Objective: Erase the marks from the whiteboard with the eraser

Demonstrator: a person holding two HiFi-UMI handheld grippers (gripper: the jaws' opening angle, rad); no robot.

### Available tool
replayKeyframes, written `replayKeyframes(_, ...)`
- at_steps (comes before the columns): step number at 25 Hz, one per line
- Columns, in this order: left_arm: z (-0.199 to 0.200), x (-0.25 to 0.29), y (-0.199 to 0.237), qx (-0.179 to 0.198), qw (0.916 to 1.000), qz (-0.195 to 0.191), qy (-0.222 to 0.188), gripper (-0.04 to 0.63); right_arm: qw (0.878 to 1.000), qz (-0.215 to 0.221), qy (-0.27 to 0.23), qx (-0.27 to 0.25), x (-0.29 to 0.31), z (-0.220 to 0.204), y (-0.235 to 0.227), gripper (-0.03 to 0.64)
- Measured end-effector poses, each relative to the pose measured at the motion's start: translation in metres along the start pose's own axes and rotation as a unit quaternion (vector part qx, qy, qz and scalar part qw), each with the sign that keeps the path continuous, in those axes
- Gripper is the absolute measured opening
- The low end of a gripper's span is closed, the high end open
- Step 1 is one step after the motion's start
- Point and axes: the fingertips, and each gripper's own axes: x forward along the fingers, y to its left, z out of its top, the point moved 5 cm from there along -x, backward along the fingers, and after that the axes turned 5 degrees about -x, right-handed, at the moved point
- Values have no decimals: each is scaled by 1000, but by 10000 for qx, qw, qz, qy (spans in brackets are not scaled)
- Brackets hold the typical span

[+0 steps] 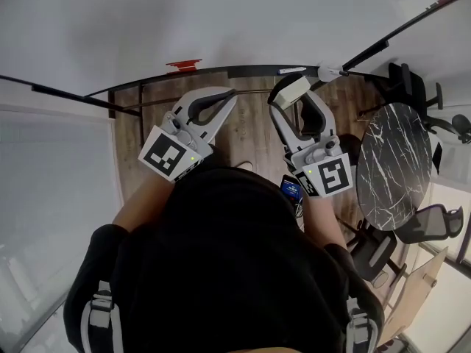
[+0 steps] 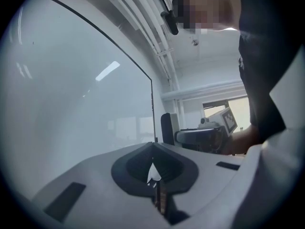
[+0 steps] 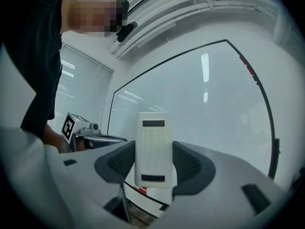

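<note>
Along the lower black-framed edge of the whiteboard [image 1: 221,20], toward its left end, a small red object [image 1: 184,65] sits against the frame; we cannot tell what it is. Our left gripper [image 1: 227,96] points at that edge above the wood-plank floor [image 1: 250,134], its smooth grey jaws pressed together with nothing between them. Just to its right, our right gripper [image 1: 293,98] is clamped on the eraser [image 1: 290,88], a pale rectangular block with rounded corners and a ribbed face, held near the board's lower edge. Whether it touches the glossy white surface we cannot tell. The board spreads wide above both grippers. At our right stands a round black table [image 1: 394,164] with white marble veining, ringed by dark office chairs [image 1: 440,223].
</note>
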Motion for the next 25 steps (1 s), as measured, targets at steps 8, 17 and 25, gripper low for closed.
replayKeyframes(8, 1, 2, -6, 3, 10000, -39, 68, 5, 10000, -38, -11, -7, -4, -4, 2, 242)
replayKeyframes(17, 4, 3, -8, 34, 10000, -32, 71, 5, 10000, -75, -15, -46, -7, -2, -1, 242)
replayKeyframes(25, 1, 4, -7, 27, 10000, -44, 64, 5, 10000, -75, -23, -48, -7, -6, 1, 242)
